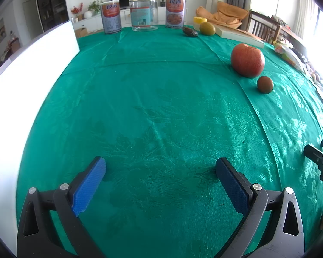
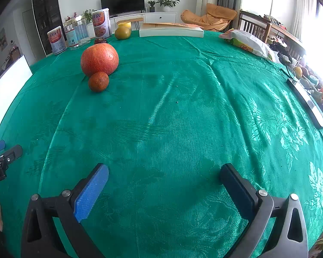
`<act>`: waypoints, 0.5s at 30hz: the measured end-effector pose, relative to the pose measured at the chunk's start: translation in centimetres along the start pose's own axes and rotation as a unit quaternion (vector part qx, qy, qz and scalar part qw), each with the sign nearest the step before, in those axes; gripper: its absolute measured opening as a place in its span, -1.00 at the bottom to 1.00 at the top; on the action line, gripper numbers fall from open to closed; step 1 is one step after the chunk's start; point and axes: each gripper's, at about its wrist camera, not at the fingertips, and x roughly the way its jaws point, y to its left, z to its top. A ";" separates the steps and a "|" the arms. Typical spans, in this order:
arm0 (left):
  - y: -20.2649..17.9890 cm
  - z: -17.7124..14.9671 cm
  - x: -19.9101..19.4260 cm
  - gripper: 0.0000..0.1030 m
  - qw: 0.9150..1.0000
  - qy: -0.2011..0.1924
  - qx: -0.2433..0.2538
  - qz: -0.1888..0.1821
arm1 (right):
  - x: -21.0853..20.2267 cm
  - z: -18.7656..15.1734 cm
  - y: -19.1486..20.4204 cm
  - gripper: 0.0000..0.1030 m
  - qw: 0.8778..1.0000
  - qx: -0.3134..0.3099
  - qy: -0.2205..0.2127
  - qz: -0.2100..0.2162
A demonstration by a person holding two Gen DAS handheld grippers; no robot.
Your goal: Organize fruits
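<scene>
A green patterned cloth covers the surface (image 1: 161,99). The left gripper (image 1: 160,168) and right gripper (image 2: 164,174) hover with fingers spread wide, holding nothing. A red apple (image 1: 247,60) sits just beside a small brown fruit (image 1: 265,84); 2 tins, a jar and a television stand beyond.

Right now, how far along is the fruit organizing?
Nothing looks done yet. The big red fruit, small brown fruit, yellow-green fruit and dark fruit lie scattered on the green tablecloth. Nothing is in hand: the left gripper and right gripper are open and empty. All gathering remains.
</scene>
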 end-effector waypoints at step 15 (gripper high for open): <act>-1.0 2.0 -0.2 0.96 0.998 0.021 -0.006 -0.061 | 0.0 0.0 0.0 1.00 1.000 0.000 0.000 0.000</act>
